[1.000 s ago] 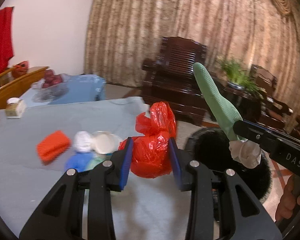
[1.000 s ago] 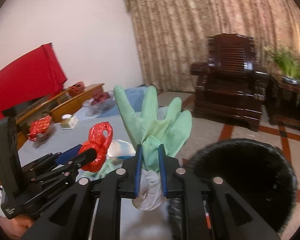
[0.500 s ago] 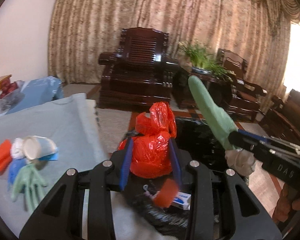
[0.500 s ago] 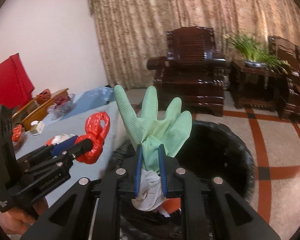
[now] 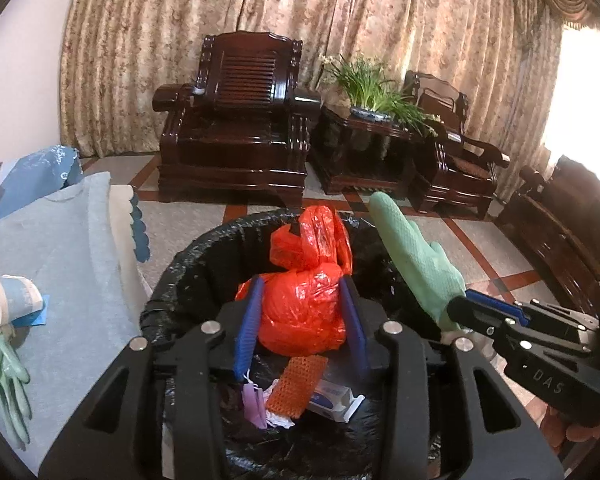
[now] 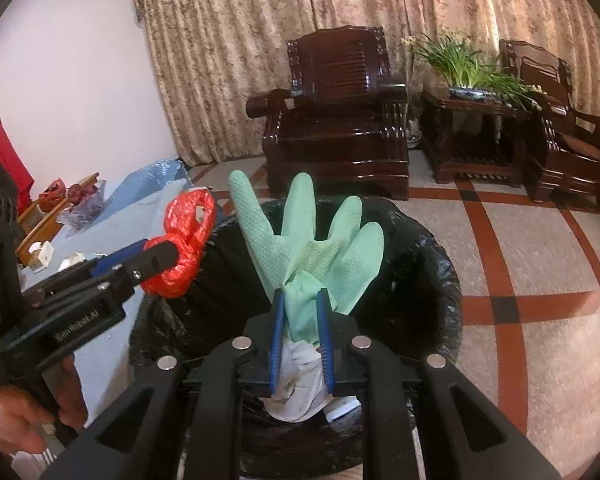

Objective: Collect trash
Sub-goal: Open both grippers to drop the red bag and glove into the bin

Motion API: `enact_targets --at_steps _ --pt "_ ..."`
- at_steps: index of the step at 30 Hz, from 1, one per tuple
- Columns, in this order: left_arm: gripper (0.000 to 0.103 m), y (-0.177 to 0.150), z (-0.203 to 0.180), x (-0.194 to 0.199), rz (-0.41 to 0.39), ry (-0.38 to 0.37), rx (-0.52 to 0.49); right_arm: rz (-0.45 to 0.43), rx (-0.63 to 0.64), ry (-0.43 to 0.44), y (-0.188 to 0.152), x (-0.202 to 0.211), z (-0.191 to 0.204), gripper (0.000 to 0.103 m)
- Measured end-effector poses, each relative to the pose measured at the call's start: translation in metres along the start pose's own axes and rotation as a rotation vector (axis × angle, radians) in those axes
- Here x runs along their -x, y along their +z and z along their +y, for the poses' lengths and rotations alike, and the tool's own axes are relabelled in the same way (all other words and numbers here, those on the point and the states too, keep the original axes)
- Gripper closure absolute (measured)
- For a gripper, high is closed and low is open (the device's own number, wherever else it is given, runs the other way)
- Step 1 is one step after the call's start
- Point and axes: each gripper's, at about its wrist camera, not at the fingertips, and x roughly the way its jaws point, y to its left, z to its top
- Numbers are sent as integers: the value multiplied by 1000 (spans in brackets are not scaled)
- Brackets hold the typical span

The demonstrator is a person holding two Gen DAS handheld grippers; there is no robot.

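Left wrist view: the left gripper (image 5: 302, 318) squeezes a tied red plastic bag (image 5: 304, 300) between its two blue pads. The bag hangs right over the trash bin (image 5: 188, 264), which has a black liner. Down inside the bin lie an orange mesh piece (image 5: 296, 384), a small white and blue box (image 5: 332, 394) and a bit of purple. On the right, the right gripper (image 5: 458, 312) pinches a green rubber glove (image 5: 416, 264), and the glove points up over the bin too. On the left, a grey-blue cloth covers the table (image 5: 60, 240). A tipped paper cup (image 5: 8, 298) and another green glove (image 5: 4, 376) lie on it near the edge.

Right wrist view: the right gripper (image 6: 301, 336) is closed tight on the green rubber glove (image 6: 312, 240) near its cuff, and the glove fingers stand up and spread out. Something white, crumpled, sits just under the cuff between the pads. The bin (image 6: 432, 260) is right below. On the left, the left gripper (image 6: 156, 258) holds the red bag (image 6: 184, 240) over the bin's near edge. A dark wood armchair (image 6: 336, 120) stands farther back.
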Motion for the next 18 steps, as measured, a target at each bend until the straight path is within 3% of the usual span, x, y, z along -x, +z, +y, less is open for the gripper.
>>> enact_targets --at_steps 1,3,5,7,9,10,12,13,15,18 --pt "59 -1 0 0 0 3 0 8 0 -6 -1 -2 -2 85" --pt "44 -2 1 1 0 3 1 11 -1 -19 -3 -2 -4 82" --pt "40 0 0 1 -5 8 0 0 -3 -30 -3 -1 -6 77" --pt "35 -1 4 4 -6 14 5 -8 -5 -40 -3 0 -8 61" --pt "27 0 10 10 -15 25 16 -21 -8 -48 -2 2 -10 52" --pt "25 0 14 15 -22 32 21 -24 -7 -48 -2 3 -10 37" --pt "17 2 24 26 -40 59 26 -35 2 -62 0 5 -7 18" --pt "16 3 31 32 -52 75 31 -46 6 -70 0 6 -5 13" --pt "13 4 42 45 -70 97 40 -64 11 -61 2 10 2 6" --pt "11 3 60 66 -96 148 49 -80 17 -36 4 11 13 6"
